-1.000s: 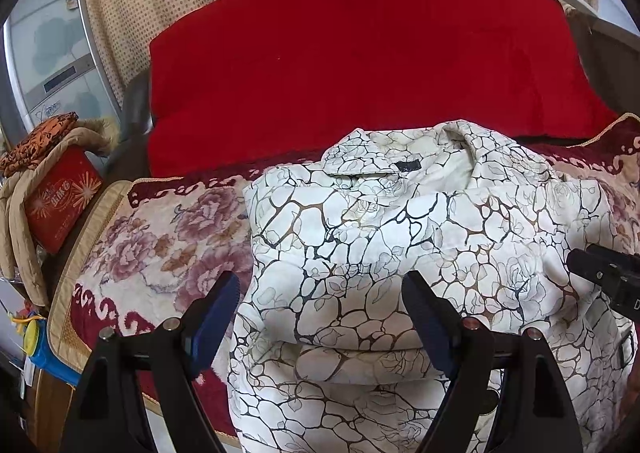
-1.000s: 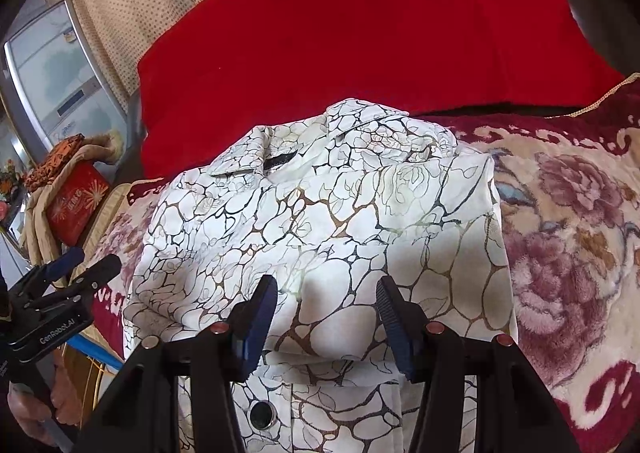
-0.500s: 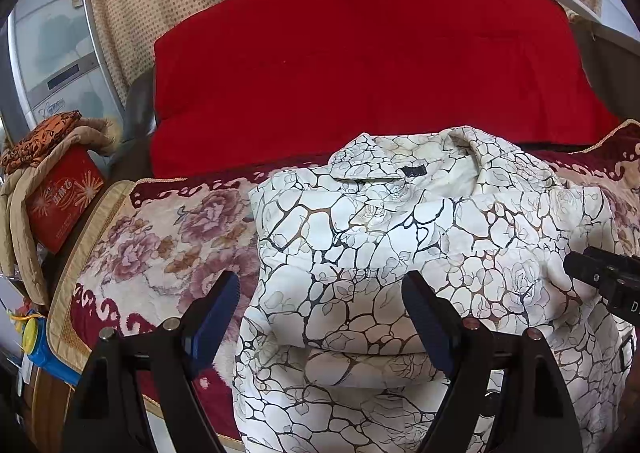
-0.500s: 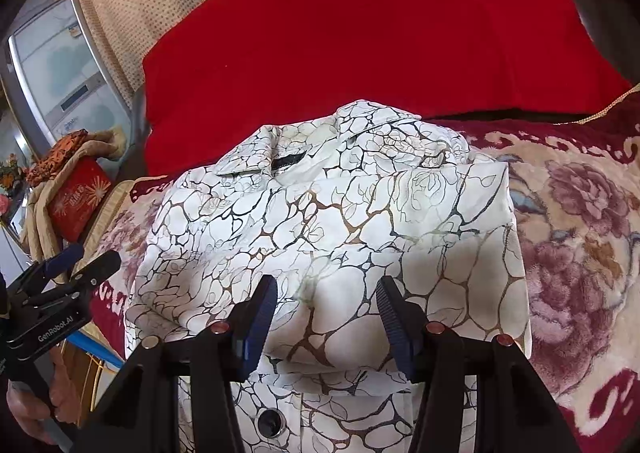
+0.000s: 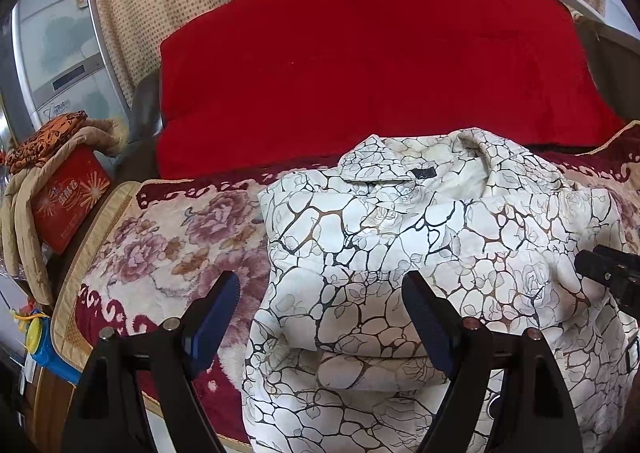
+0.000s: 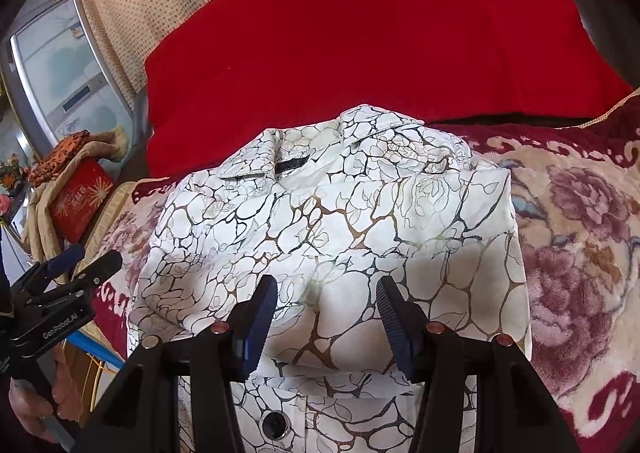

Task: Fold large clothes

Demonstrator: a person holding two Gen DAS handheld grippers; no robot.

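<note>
A white coat [image 5: 420,237] with a dark crackle and rose print lies on a floral blanket, collar away from me, sides folded in, a lower layer doubled up over its middle. It also shows in the right wrist view [image 6: 328,229], with a black button [image 6: 275,424] near the bottom. My left gripper [image 5: 320,317] is open and empty, hovering over the coat's near left edge. My right gripper [image 6: 326,313] is open and empty above the coat's near middle. Each gripper shows at the edge of the other's view: the right gripper [image 5: 608,277], the left gripper [image 6: 68,281].
The floral blanket [image 5: 168,249] covers the surface; a red quilt [image 5: 360,65] lies behind the coat. At the left stand a red box [image 5: 68,197] draped with tan cloth, a silver appliance [image 5: 60,45], and a blue and yellow object [image 5: 40,345] at the blanket's edge.
Both grippers have drawn back a little from the coat, so it sits lower and farther in both views. Both stay open and empty. The coat has not moved.
</note>
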